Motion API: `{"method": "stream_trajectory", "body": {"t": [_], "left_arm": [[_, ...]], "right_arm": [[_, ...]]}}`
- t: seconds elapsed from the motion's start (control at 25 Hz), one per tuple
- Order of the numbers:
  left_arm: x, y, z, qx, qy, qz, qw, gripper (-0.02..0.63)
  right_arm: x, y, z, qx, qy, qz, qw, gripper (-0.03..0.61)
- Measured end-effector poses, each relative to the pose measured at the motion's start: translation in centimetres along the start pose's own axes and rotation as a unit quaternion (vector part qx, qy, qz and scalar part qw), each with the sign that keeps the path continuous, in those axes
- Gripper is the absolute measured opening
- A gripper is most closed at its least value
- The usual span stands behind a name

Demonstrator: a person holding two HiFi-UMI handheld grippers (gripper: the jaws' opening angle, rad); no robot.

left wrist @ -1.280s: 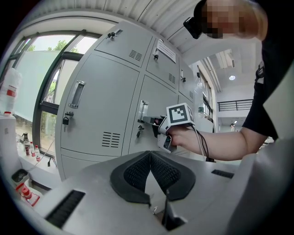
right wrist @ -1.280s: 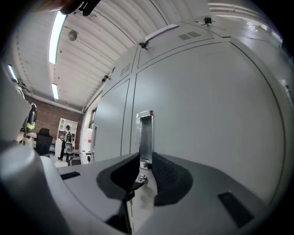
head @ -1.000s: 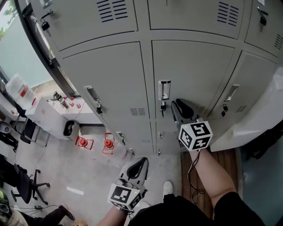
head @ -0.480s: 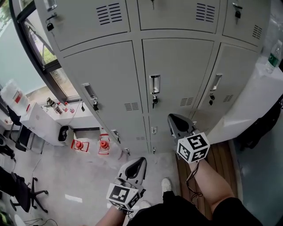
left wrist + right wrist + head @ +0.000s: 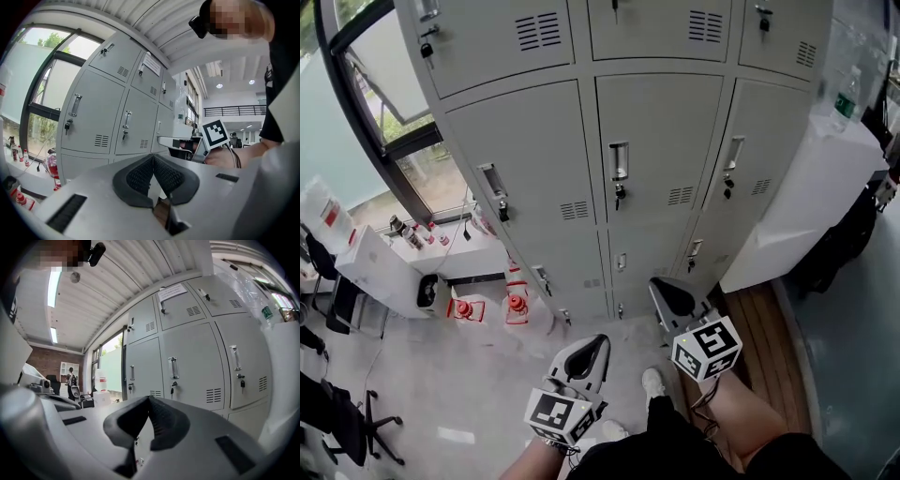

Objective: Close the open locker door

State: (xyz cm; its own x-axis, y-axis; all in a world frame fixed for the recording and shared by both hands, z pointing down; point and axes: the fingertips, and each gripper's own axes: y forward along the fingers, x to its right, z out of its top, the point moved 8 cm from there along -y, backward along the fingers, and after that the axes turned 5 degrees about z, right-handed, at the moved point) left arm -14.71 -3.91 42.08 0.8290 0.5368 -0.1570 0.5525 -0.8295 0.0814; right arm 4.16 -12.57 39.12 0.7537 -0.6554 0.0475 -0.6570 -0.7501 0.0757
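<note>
The locker door [image 5: 661, 159] in the middle of the grey lockers [image 5: 525, 178] lies flush with the doors on either side of it, shut, with no gap round its edge; its upright handle [image 5: 619, 161] sits by its left edge, and a key [image 5: 620, 195] hangs just under that handle. Every other door of the lockers that shows is shut as well.

The right tool [image 5: 662, 287] hangs in front of the lockers, below the middle door and apart from it, its tip towards the bottom row; its jaws are clenched tip to tip with nothing between them. The left tool [image 5: 603, 339] is lower and further out from the lockers, to the left of the right one, over the grey floor [image 5: 487, 384]; its jaws are likewise clenched and grasp nothing. A shoe [image 5: 653, 382] shows on the floor between the two tools.

To the left of the lockers is a tall window [image 5: 384, 94] in a dark frame; below it stands a low white cabinet [image 5: 380, 272] with some cans [image 5: 403, 230] on top. Two small red things [image 5: 474, 306] sit on the floor at the foot of the lockers, just beside the cabinet; a black chair [image 5: 347, 412] stands well out from the lockers at the far left. Against the right end of the lockers is a white table [image 5: 797, 211] with a bottle [image 5: 844, 98] on it; a strip of wooden boards [image 5: 759, 323] runs along the floor beneath it.
</note>
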Motion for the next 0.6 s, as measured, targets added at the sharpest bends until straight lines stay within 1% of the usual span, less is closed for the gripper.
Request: {"method": "stream_trajectory", "body": {"t": [0.24, 0.4, 0.6], "left_arm": [[1.3, -3.4, -1.2, -0.017, 0.0, -0.019, 0.9997, 0.015], [2.0, -4.9, -1.9, -0.008, -0.001, -0.028, 0.9996, 0.015], [2.9, -6.0, -1.9, -0.004, -0.001, -0.036, 0.9993, 0.015]], "right_arm": [[-4.7, -3.3, -1.7, -0.011, -0.003, 0.001, 1.0, 0.054], [-7.0, -5.2, -2.3, -0.018, -0.008, 0.005, 1.0, 0.054], [-8.6, -7.0, -2.2, -0.018, -0.008, 0.004, 1.0, 0.054]]}}
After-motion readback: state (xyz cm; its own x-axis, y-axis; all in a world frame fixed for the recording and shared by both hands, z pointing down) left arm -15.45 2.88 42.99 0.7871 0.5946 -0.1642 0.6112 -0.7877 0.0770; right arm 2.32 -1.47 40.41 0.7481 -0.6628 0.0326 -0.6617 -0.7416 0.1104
